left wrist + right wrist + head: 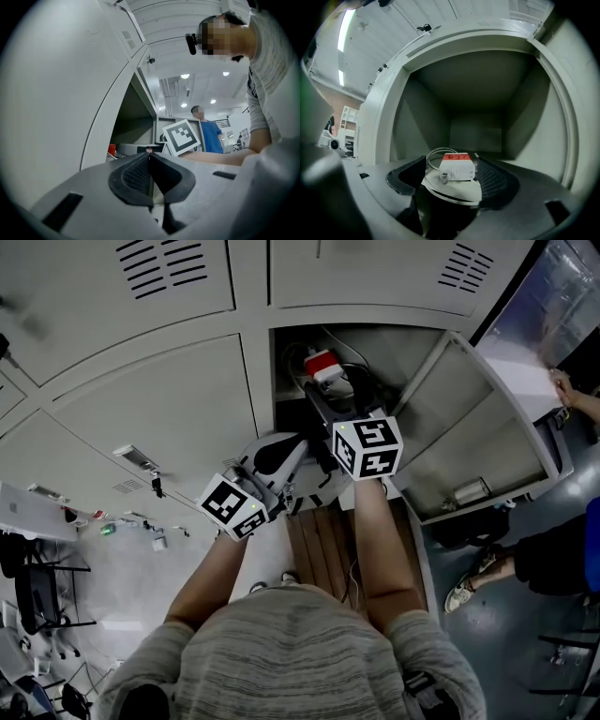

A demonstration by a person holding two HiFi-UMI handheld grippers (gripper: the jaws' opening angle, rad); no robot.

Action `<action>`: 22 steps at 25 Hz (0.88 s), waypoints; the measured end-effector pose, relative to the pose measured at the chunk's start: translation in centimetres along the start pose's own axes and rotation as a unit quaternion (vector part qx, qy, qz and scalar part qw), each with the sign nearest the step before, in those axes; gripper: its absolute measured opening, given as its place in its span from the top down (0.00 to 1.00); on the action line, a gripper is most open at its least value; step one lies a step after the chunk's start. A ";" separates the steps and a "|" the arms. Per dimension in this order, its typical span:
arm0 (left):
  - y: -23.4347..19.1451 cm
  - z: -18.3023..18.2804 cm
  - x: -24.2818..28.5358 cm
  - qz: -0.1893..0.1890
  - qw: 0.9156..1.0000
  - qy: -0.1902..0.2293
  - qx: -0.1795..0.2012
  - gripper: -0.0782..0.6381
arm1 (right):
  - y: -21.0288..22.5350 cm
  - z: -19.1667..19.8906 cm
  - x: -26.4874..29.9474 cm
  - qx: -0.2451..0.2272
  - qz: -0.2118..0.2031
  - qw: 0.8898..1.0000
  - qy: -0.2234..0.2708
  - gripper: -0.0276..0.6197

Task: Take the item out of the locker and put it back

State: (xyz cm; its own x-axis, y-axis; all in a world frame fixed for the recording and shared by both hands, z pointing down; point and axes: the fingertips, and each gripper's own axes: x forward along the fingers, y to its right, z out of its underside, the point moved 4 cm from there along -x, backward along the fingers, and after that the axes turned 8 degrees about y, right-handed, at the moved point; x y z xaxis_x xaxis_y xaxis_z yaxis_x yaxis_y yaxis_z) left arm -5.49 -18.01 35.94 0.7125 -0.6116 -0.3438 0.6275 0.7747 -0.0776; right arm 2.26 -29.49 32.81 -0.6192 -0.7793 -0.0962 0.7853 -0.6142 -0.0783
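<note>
A white charger with a red top [325, 368] [458, 169] lies inside the open locker compartment [375, 343] [476, 131], on a flat white piece [454, 190], with a coil of white cable [434, 154] behind it. My right gripper [323, 401] [452, 172] reaches into the compartment and stands open. The charger sits between its jaws, and neither pad presses on it. My left gripper [296, 443] [149, 157] is shut on nothing and hangs outside the locker, just left of the opening. The right gripper's marker cube [180, 136] shows in the left gripper view.
The compartment's door [478, 418] stands swung open to the right. Closed locker doors [159, 390] fill the left. Brown planks [323, 540] lie below the opening. A seated person's leg [511, 568] is at the right. A person in a blue shirt [211, 136] stands farther off.
</note>
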 end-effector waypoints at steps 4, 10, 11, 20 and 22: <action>-0.2 0.1 0.3 -0.002 1.000 -0.002 0.002 0.88 | 0.4 0.2 0.9 -0.007 0.005 1.000 -0.019 0.46; -0.3 0.3 0.6 0.000 1.000 -0.006 0.002 0.88 | 0.9 1.0 1.5 -0.025 0.024 0.998 -0.056 0.47; -0.3 0.4 0.5 -0.001 1.000 -0.008 0.002 0.88 | 0.9 1.1 1.5 -0.026 0.028 0.998 -0.057 0.47; 0.0 0.6 0.8 0.000 1.000 -0.015 0.004 0.88 | 1.2 1.1 1.4 -0.022 0.029 0.998 -0.046 0.54; 0.1 0.6 0.7 0.000 1.000 -0.017 0.005 0.88 | 1.1 1.1 1.2 -0.020 0.029 0.999 -0.036 0.54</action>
State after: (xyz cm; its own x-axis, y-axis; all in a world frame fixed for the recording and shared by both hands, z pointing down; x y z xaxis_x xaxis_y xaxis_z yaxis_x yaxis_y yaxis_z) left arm -4.74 -18.47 36.29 0.7224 -0.6171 -0.3120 0.6307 0.7730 -0.0688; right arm 2.41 -31.25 33.68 -0.5691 -0.8217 -0.0306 0.8188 -0.5628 -0.1135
